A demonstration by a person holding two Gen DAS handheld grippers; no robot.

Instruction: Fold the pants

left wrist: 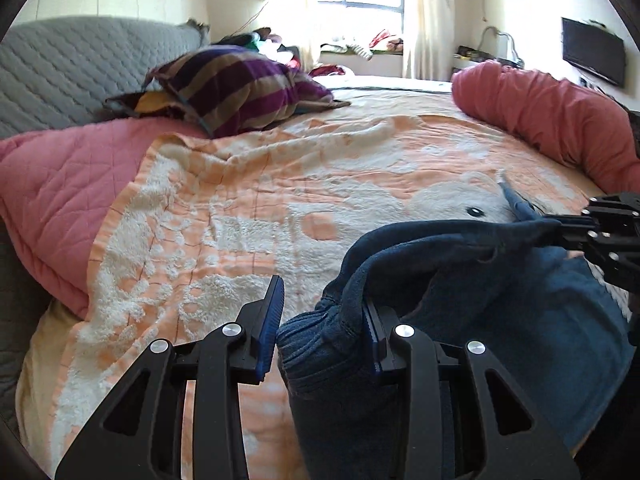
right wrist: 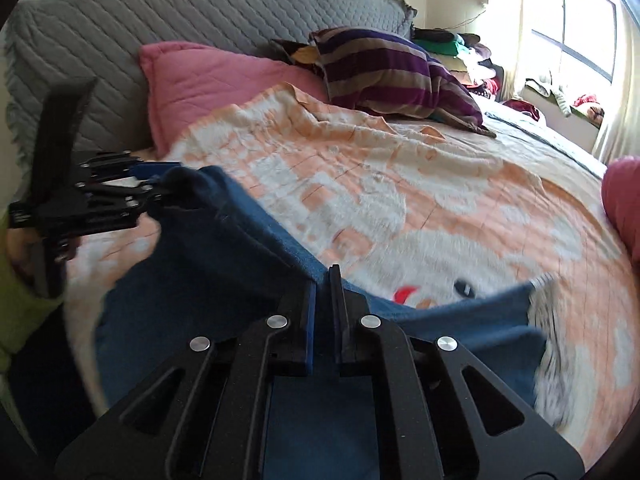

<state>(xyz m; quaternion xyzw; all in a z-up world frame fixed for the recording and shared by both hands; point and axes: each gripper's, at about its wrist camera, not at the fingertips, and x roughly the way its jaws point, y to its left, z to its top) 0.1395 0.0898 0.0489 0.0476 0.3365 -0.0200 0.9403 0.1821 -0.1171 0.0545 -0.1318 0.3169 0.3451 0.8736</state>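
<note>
Both grippers were on the pants (left wrist: 500, 288), dark blue and lifted partly clear of the peach-and-white blanket (left wrist: 248, 208) that covered the bed. The left gripper (left wrist: 324, 320) had its jaws partly spread with a thick roll of fabric, ribbed band and all, filling the gap; its right finger was buried under the cloth, while the left pad (left wrist: 272, 312) looked just clear of the bundle, so how firmly it was clamped could not be told from its own view. From the right wrist view that same gripper sat at the far left end of the garment, cloth bunched at its tips.

The right gripper (right wrist: 325, 308) had its jaws pressed nearly together, pinching a thin edge of the pants between the pads. The fabric ran taut from there up to the left gripper, with the rest hanging below and a loose end trailing off to the right, blurred.

The risks from here? The left hold looked the weaker one: a fat, rolled bundle could slide out if the hands pulled apart too hard. The right pinch was on a single thin edge, so a tug might peel it free or catch only one layer, leaving the pants twisted rather than flat. The fuzzy blanket could drag the trailing leg and rumple it on the way down. A striped cushion (left wrist: 240, 84) and pink pillow (right wrist: 208, 80) lay further up the bed, well apart.
</note>
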